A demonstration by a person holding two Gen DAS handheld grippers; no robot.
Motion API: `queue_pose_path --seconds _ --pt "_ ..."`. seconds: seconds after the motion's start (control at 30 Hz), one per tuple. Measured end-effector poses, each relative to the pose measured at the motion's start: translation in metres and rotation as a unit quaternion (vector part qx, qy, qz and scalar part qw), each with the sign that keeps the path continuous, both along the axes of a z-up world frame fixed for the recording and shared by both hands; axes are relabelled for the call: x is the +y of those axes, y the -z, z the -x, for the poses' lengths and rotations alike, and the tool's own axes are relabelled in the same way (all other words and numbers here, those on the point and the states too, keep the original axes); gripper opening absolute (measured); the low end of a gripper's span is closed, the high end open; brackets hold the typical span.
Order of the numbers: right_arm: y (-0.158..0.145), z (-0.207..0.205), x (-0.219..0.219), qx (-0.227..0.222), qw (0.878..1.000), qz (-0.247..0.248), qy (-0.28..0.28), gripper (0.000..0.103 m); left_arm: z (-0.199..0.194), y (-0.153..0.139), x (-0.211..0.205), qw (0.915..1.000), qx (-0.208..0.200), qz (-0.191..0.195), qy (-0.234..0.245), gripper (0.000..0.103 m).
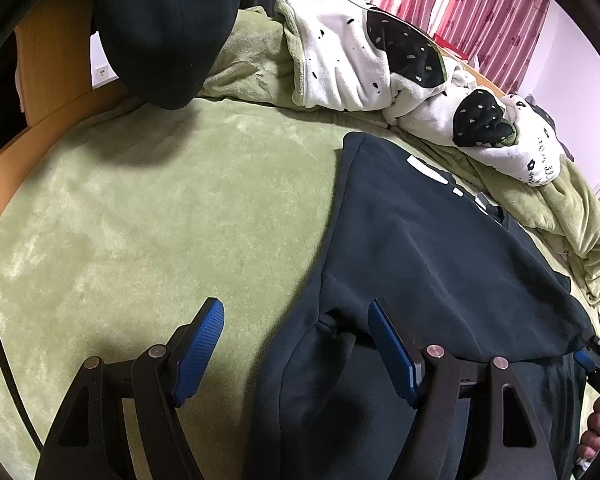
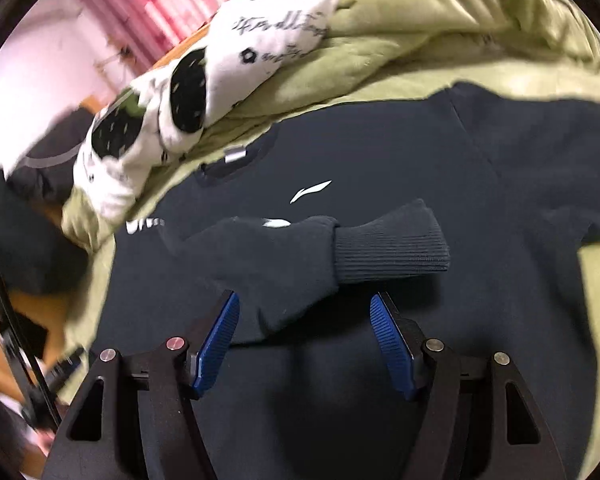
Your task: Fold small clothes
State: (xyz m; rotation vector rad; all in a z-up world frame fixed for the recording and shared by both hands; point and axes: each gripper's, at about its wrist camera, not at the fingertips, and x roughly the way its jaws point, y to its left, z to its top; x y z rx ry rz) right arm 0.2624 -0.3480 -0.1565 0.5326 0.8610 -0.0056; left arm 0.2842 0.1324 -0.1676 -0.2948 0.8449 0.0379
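A dark navy sweatshirt (image 2: 380, 152) with a white logo lies front up on a green blanket. One sleeve (image 2: 268, 256) is folded across its chest, and the ribbed cuff (image 2: 392, 244) points right. My right gripper (image 2: 304, 299) stands open just short of that sleeve, with nothing between its blue pads. In the left wrist view the sweatshirt (image 1: 440, 248) fills the right half. My left gripper (image 1: 295, 305) is open over the garment's left edge: one finger is above the blanket, the other above the cloth, and neither grips anything.
The green fleece blanket (image 1: 160, 208) covers the bed. A white quilt with black strawberry shapes (image 1: 348, 68) is bunched along the far side. A dark garment (image 1: 168, 32) hangs at the upper left by the wooden bed frame (image 1: 48, 64). A person's hand (image 1: 594, 432) shows at the right edge.
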Motion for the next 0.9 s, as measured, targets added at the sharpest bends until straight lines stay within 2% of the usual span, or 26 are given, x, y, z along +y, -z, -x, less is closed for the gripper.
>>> queue_pose_path --seconds 0.13,0.33,0.37,0.4,0.43,0.47,0.5,0.57,0.6,0.67,0.8,0.87,0.9 --pt "0.002 -0.01 -0.018 -0.018 0.999 -0.032 0.036 0.069 0.0 0.0 -0.008 0.9997 -0.004 -0.019 0.012 0.073" --pt "0.019 -0.038 -0.037 0.013 0.996 -0.063 0.066 0.069 0.0 0.003 -0.017 0.999 -0.002 -0.038 0.023 0.073" --pt "0.021 -0.041 -0.039 0.012 0.996 -0.059 0.068 0.068 0.0 0.003 -0.017 0.9989 -0.002 -0.04 0.023 0.073" --pt "0.022 -0.044 -0.04 0.013 0.996 -0.052 0.066 0.061 0.0 0.004 -0.017 0.9989 -0.001 -0.041 0.024 0.073" --pt "0.023 -0.05 -0.039 0.013 0.997 -0.039 0.061 0.053 0.0 0.005 -0.018 0.9988 -0.001 -0.042 0.024 0.073" --pt "0.024 -0.053 -0.038 0.014 0.998 -0.03 0.052 0.03 -0.001 0.005 -0.018 0.9988 0.0 -0.044 0.024 0.073" --pt "0.024 -0.057 -0.035 0.016 0.999 -0.026 0.037 0.016 -0.001 0.007 -0.019 0.9987 0.002 -0.045 0.025 0.073" --pt "0.022 -0.06 -0.032 0.017 1.0 -0.009 0.023 0.016 -0.002 0.008 -0.02 0.9986 0.004 -0.046 0.026 0.073" --pt "0.015 -0.06 -0.027 0.009 1.0 0.016 0.017 0.016 -0.002 0.008 -0.02 0.9985 0.004 -0.047 0.027 0.073" --pt "-0.002 -0.054 -0.018 -0.023 0.998 0.061 0.001 0.016 -0.002 0.008 -0.022 0.9984 0.003 -0.049 0.029 0.073" --pt "-0.042 -0.03 -0.001 -0.131 0.98 0.145 -0.023 0.016 -0.001 0.007 -0.023 0.9982 0.003 -0.049 0.033 0.073" --pt "-0.045 -0.023 0.004 -0.149 0.973 0.177 -0.026 0.017 -0.001 0.008 -0.023 0.9982 0.005 -0.05 0.034 0.073" --pt "-0.042 -0.023 0.004 -0.138 0.972 0.187 -0.029 0.024 -0.001 0.008 -0.023 0.9981 0.005 -0.051 0.034 0.073"
